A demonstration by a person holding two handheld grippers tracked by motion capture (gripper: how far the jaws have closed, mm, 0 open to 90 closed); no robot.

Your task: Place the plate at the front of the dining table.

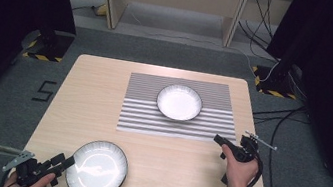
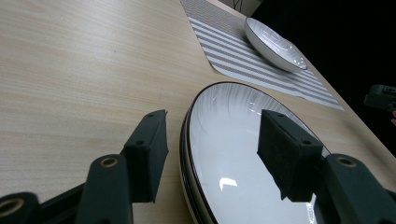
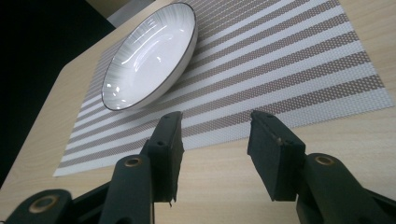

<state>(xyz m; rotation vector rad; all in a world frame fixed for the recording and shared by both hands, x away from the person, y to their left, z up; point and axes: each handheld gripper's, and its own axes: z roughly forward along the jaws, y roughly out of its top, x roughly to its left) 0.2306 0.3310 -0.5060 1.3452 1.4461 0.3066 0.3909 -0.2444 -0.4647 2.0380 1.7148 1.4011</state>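
Note:
A white plate (image 1: 97, 168) with a dark rim lies at the table's near left edge. My left gripper (image 1: 63, 168) is at its left side, open, with the plate's rim (image 2: 187, 154) between the jaws and neither pad pressing on it. One pad is outside the rim and the other (image 2: 285, 158) hangs over the plate's inside. A white bowl (image 1: 179, 102) stands on the striped placemat (image 1: 140, 119). My right gripper (image 1: 219, 146) hovers off the mat's near right corner, open (image 3: 215, 149) and empty, pointing toward the bowl (image 3: 149, 56).
The light wooden table (image 1: 94, 92) has bare wood left of the mat and between the mat and the plate. Dark curtains stand on both sides. Cables run over the floor at the right (image 1: 282, 117). The placemat's near edge (image 3: 280, 116) lies just beyond the right jaws.

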